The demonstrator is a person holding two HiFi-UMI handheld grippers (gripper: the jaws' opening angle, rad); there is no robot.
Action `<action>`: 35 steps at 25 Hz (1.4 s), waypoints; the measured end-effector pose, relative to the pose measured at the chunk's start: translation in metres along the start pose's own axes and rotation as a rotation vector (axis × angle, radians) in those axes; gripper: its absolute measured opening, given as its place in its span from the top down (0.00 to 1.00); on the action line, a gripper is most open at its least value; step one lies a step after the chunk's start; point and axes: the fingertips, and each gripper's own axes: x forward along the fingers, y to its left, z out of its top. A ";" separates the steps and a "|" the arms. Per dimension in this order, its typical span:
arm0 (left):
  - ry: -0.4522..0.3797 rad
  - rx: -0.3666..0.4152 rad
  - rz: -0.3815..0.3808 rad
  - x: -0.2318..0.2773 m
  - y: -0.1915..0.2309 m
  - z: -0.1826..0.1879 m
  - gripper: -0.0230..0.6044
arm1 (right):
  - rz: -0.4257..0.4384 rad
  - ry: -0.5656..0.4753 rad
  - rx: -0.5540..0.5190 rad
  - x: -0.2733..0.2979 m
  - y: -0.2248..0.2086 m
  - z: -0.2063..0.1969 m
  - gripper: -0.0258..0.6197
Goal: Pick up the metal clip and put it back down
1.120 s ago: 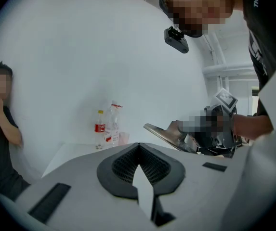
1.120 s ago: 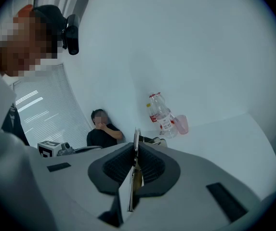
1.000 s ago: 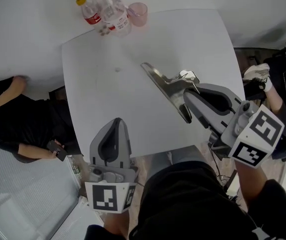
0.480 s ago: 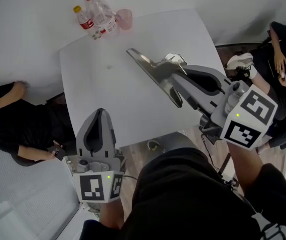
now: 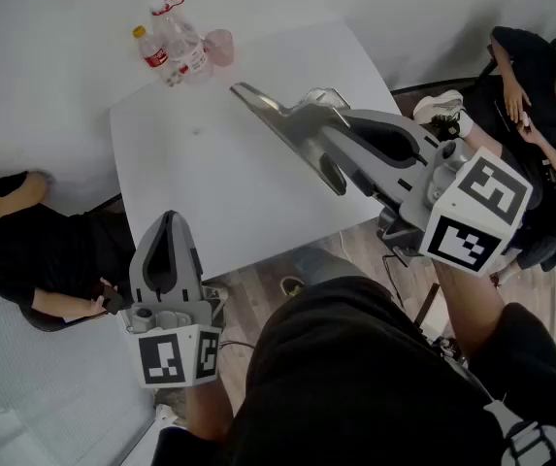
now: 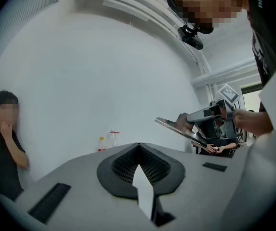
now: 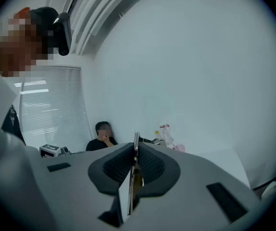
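Lifted metal clip (image 5: 276, 116) higher off table (image 5: 210, 197) than a second back, seemingly clear, clamped in right gripper (image 5: 328, 153); left gripper (image 5: 166, 223) closed, empty; set-down pending.

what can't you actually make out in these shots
- metal clip: its gripped end is covered by the right gripper in the head view; the right gripper view shows it only edge-on.
- bottles: labels too small to read in every view.
- table: near left corner hidden behind the left gripper, head view.
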 end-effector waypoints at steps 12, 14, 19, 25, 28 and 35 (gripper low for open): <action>0.012 0.007 0.015 -0.009 0.014 -0.003 0.93 | -0.011 -0.046 0.004 -0.002 0.007 0.009 0.90; 0.017 0.007 0.017 -0.006 0.016 -0.008 0.93 | -0.017 -0.049 0.010 -0.003 0.003 0.005 0.90; 0.030 0.023 0.025 0.004 0.023 -0.016 0.93 | -0.024 -0.069 0.039 0.002 -0.011 -0.004 0.90; 0.059 0.020 0.012 -0.007 0.032 -0.008 0.93 | -0.047 -0.066 0.040 0.006 0.003 0.008 0.90; 0.111 0.078 0.044 0.001 0.042 -0.019 0.93 | -0.044 -0.074 0.036 0.015 0.001 0.008 0.90; 0.060 0.007 0.035 0.000 0.043 -0.006 0.93 | -0.036 -0.075 0.034 0.015 0.003 0.016 0.90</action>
